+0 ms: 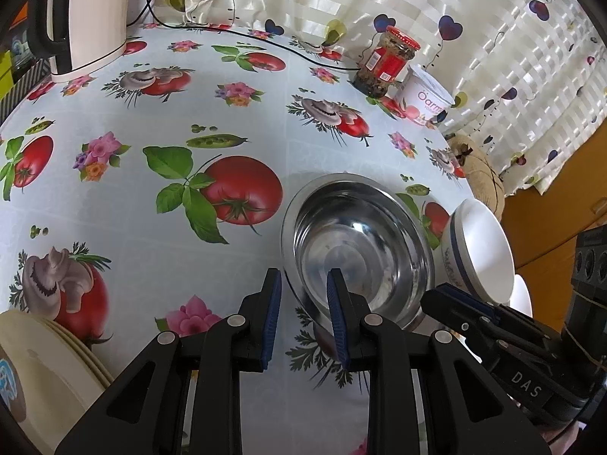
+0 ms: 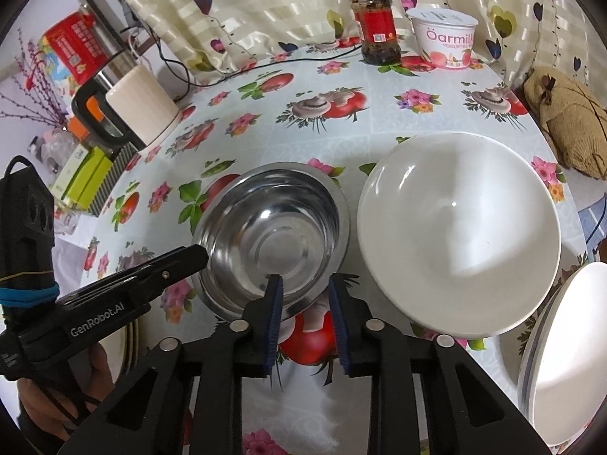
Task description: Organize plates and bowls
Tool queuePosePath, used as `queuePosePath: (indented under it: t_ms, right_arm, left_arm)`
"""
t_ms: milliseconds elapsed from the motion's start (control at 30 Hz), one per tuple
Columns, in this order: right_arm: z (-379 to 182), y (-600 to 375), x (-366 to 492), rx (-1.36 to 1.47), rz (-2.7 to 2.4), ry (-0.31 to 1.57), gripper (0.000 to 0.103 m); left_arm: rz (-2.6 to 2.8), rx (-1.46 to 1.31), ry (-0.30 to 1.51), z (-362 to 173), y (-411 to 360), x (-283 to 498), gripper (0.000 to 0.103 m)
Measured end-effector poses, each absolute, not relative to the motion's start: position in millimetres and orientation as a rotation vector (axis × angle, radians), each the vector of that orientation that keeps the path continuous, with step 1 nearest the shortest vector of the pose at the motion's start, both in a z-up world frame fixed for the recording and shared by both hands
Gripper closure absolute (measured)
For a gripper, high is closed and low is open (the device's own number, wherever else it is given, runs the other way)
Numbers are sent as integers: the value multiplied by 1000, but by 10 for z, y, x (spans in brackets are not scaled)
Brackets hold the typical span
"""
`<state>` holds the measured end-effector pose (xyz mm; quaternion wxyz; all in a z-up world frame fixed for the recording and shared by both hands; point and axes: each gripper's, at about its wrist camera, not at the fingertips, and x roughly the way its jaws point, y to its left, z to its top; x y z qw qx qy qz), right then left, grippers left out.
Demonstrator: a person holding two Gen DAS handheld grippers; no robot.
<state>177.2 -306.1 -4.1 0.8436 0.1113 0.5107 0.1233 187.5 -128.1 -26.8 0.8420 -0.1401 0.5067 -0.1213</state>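
A steel bowl (image 1: 360, 246) (image 2: 273, 239) sits on the patterned tablecloth. A white bowl with a blue band (image 1: 478, 250) (image 2: 459, 235) stands right of it. My left gripper (image 1: 303, 284) is open, its fingers straddling the steel bowl's near-left rim. My right gripper (image 2: 303, 288) is open, its fingers straddling the steel bowl's near-right rim; it also shows in the left wrist view (image 1: 455, 299). Cream plates (image 1: 41, 379) are stacked at the left. Another white dish (image 2: 569, 352) lies at the right.
A kettle (image 1: 87, 19) (image 2: 132, 113), a red-lidded jar (image 1: 387, 60) (image 2: 375, 26) and a yogurt tub (image 1: 428, 94) (image 2: 445, 38) stand at the back. A burlap bag (image 2: 565, 125) lies at the table's right edge. A curtain hangs behind.
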Motion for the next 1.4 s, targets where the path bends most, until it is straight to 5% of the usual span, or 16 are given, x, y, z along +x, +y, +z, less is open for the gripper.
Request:
queuePosePath:
  t_ms: [767, 933, 1400]
  right_arm:
    - [-32, -3097, 1817, 267, 230, 1093, 78]
    - [-38, -3100, 1810, 263, 227, 1094, 78]
    - [9, -3135, 1685, 261, 234, 1089, 78]
  left_arm:
    - [-234, -295, 1114, -421, -1309, 2042, 77]
    - [-241, -294, 1130, -457, -1306, 2031, 88]
    - [-287, -284, 1184, -455, -1264, 1769, 91]
